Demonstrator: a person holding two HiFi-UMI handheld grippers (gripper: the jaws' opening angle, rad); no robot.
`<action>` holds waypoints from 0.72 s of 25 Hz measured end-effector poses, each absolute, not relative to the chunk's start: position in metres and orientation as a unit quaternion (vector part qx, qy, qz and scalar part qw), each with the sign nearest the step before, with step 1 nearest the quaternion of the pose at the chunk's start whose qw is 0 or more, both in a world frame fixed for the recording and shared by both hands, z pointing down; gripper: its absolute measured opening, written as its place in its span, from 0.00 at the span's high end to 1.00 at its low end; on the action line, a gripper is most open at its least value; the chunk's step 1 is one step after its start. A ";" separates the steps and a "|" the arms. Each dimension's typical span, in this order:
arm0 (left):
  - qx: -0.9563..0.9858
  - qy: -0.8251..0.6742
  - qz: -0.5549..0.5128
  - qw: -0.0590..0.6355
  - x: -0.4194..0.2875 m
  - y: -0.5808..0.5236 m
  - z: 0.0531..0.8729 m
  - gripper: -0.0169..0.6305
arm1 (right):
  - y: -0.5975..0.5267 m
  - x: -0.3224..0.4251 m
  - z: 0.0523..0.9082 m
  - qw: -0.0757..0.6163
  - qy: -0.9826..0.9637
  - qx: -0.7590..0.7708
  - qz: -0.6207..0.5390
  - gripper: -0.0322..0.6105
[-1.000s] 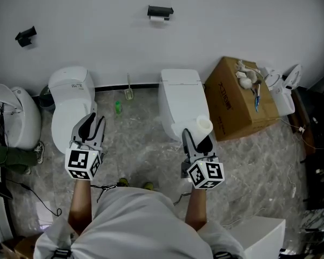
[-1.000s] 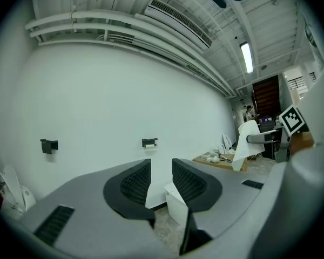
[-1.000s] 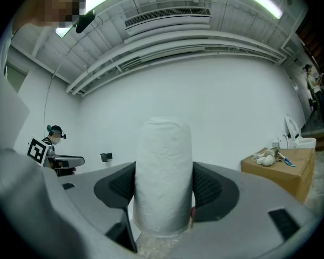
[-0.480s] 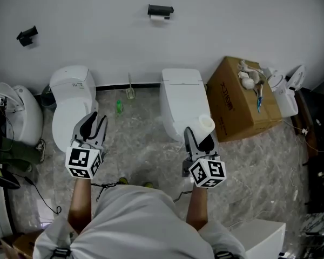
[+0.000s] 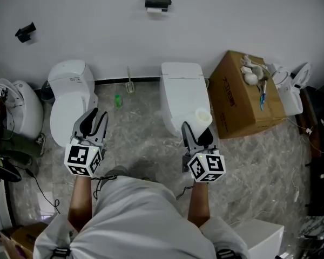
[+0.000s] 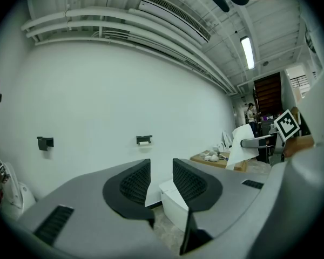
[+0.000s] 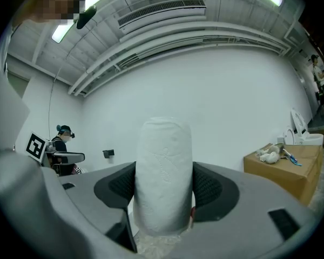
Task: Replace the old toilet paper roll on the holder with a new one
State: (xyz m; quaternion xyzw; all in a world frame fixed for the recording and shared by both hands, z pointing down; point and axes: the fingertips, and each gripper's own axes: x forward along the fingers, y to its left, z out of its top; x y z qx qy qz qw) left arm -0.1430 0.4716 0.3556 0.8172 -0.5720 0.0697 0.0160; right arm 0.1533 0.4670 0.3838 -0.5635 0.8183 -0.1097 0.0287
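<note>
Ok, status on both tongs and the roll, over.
Left tongs open, empty. Right tongs shut on new roll. Old roll on wall holder. Toilet stands below it.

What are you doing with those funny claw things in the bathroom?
A person is holding a claw tool in each hand. The right gripper is squeezing a full toilet paper roll between its jaws. The left gripper is open with nothing in it. Both point toward the white wall, where a black holder hangs with a bit of white paper under it. The holder is across the floor, past the toilets, so the swap has not started yet.
</note>
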 end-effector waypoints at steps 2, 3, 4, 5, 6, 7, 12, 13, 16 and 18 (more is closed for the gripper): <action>0.817 -0.573 0.067 0.019 -0.136 0.467 0.357 0.78 | 0.462 0.159 0.386 0.025 0.820 -0.561 -0.107 0.48; 0.817 -0.573 0.066 0.019 -0.133 0.464 0.357 0.78 | 0.459 0.162 0.386 0.026 0.821 -0.560 -0.105 0.48; 0.817 -0.572 0.066 0.017 -0.130 0.461 0.357 0.78 | 0.455 0.164 0.386 0.028 0.822 -0.558 -0.105 0.48; 0.817 -0.572 0.065 0.015 -0.128 0.457 0.356 0.78 | 0.451 0.165 0.386 0.032 0.823 -0.557 -0.104 0.48; 0.818 -0.572 0.065 0.012 -0.127 0.453 0.356 0.78 | 0.447 0.166 0.386 0.035 0.824 -0.557 -0.103 0.48; 0.818 -0.572 0.065 0.011 -0.125 0.448 0.356 0.78 | 0.442 0.167 0.385 0.037 0.824 -0.556 -0.101 0.48; 0.820 -0.569 0.065 0.012 -0.121 0.419 0.360 0.78 | 0.414 0.166 0.386 0.034 0.826 -0.554 -0.098 0.48; 0.821 -0.567 0.065 0.012 -0.121 0.412 0.361 0.78 | 0.408 0.167 0.387 0.034 0.826 -0.555 -0.098 0.48; 0.823 -0.564 0.064 0.012 -0.125 0.386 0.366 0.78 | 0.384 0.164 0.393 0.031 0.823 -0.559 -0.098 0.48; 0.823 -0.564 0.062 0.013 -0.134 0.362 0.368 0.78 | 0.363 0.159 0.396 0.026 0.820 -0.564 -0.099 0.48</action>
